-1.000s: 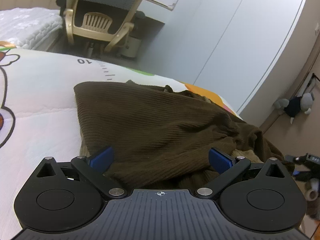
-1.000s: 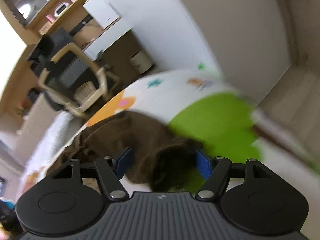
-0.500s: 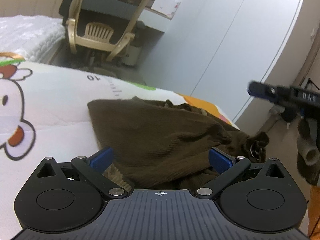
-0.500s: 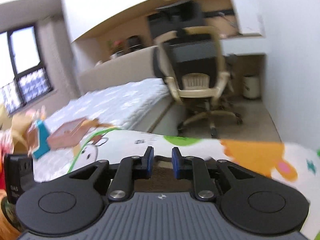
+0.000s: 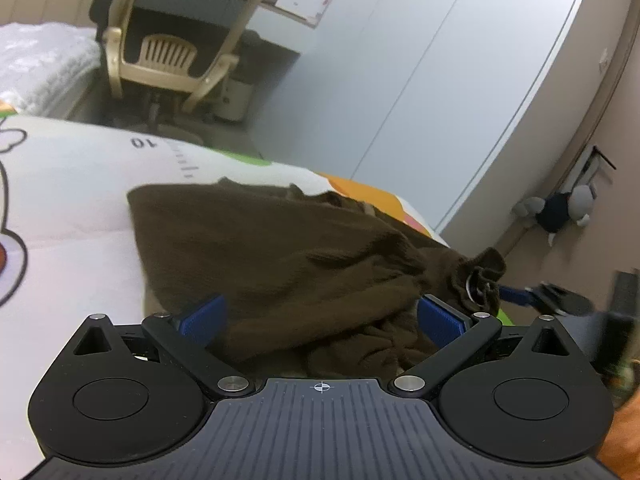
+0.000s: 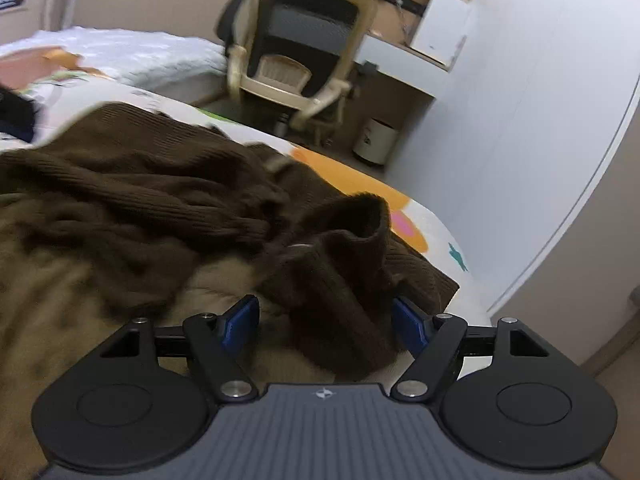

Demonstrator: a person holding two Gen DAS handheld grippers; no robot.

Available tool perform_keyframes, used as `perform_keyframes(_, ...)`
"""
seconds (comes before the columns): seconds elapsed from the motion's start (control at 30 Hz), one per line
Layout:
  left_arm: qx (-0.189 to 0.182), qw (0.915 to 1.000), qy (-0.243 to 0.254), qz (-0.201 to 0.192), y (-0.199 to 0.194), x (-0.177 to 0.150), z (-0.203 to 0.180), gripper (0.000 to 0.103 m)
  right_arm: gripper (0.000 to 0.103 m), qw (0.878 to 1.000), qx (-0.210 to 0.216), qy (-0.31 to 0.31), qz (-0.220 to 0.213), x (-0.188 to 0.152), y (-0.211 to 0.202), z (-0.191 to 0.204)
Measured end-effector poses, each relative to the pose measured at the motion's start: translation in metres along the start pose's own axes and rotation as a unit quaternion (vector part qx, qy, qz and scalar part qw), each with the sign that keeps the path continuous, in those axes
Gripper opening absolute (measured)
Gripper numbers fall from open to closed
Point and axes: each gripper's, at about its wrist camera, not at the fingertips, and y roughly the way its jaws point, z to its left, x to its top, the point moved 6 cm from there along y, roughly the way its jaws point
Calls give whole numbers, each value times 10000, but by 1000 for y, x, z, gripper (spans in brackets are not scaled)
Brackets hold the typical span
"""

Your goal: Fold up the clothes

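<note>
A dark brown ribbed garment (image 5: 260, 248) lies crumpled on a cartoon-print quilt (image 5: 72, 184). My left gripper (image 5: 322, 320) is open just above its near edge, with nothing clamped. In the right wrist view the same brown garment (image 6: 132, 184) lies over a tan fleecy piece (image 6: 52, 304). My right gripper (image 6: 324, 322) is open, and a raised brown fold (image 6: 340, 264) stands between its blue pads (image 6: 240, 322) without being pinched. From the left wrist view, the right gripper (image 5: 532, 294) sits beside the garment's bunched end (image 5: 478, 276).
A beige office chair (image 5: 168, 44) and a small white bin (image 6: 374, 140) stand beyond the quilt. A pale wardrobe wall (image 5: 420, 80) runs along the right. A plush toy (image 5: 560, 210) lies on the floor, and a white bed (image 6: 120, 52) is behind.
My right gripper, shut and raised half a second ago, has come down to the garment's bunched end and opened. My left gripper stayed open and barely shifted.
</note>
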Motion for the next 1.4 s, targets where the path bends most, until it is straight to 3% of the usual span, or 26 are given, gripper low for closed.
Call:
perform_keyframes(0.03, 28, 10000, 14, -13, -3, 0, 1, 103, 67, 9994, 63, 327, 14, 3, 9, -13)
perform_keyframes(0.07, 65, 10000, 31, -34, -6, 0, 3, 103, 51, 9975, 144, 690, 25, 6, 18, -28)
perform_keyframes(0.13, 197, 9997, 11, -106, -15, 2, 11, 103, 33, 9833, 656, 1698, -33, 4, 23, -58)
perform_keyframes(0.17, 269, 9995, -6, -144, -19, 3, 16, 103, 25, 9782, 721, 1935, -209, 8, 17, -67)
perform_keyframes(0.2, 345, 9992, -42, -188, -23, 4, 22, 103, 23, 9731, 760, 2136, -403, 11, 10, -76)
perform_keyframes(0.3, 494, 9981, -156, -343, -30, 8, 37, 103, 20, 9775, 604, 1710, -1074, 39, -24, -68)
perform_keyframes(0.43, 538, 9967, -354, -497, -34, 12, 51, 103, 19, 9744, 1120, 790, -1781, 99, -68, -8)
perform_keyframes(0.53, 446, 9965, -435, -558, -37, 12, 53, 103, 19, 9656, 1779, 191, -1889, 136, -68, 62)
perform_keyframes(0.63, 337, 9977, -354, -476, -41, 8, 51, 103, 19, 9598, 2227, -100, -1707, 157, -40, 126)
perform_keyframes(0.7, 267, 9984, -286, -410, -44, 5, 49, 103, 26, 9521, 2747, -59, -1344, 157, -25, 152)
perform_keyframes(0.77, 201, 9991, -184, -334, -47, 3, 46, 103, 53, 9400, 3218, 92, -1132, 155, -18, 165)
perform_keyframes(0.8, 173, 9994, -83, -298, -49, 1, 44, 103, 61, 9327, 3417, 231, -1129, 153, -19, 164)
perform_keyframes(0.83, 140, 9995, 6, -280, -50, -1, 41, 103, 70, 9298, 3459, 357, -1204, 153, -26, 155)
perform_keyframes(1.0, 46, 9994, -64, -338, -41, 4, 30, 103, 89, 9200, 3452, 1039, -1537, 143, -59, 100)
perform_keyframes(1.07, 47, 9986, -253, -458, -35, 10, 24, 103, 103, 9242, 3287, 1395, -1352, 122, -62, 79)
perform_keyframes(1.13, 179, 9982, -258, -519, -26, 17, 12, 103, 103, 9399, 2989, 1235, -1096, 95, -54, 79)
perform_keyframes(1.23, 454, 9970, 240, -583, -9, 22, -8, 103, 103, 9674, 2395, 513, -650, 47, -39, 90)
perform_keyframes(1.3, 729, 9936, 499, -702, 1, 21, -14, 103, 103, 9734, 2264, 176, -307, 25, -24, 108)
perform_keyframes(1.4, 1077, 9905, 356, -780, 13, 16, -5, 103, 103, 9774, 2110, -106, -113, 16, -12, 127)
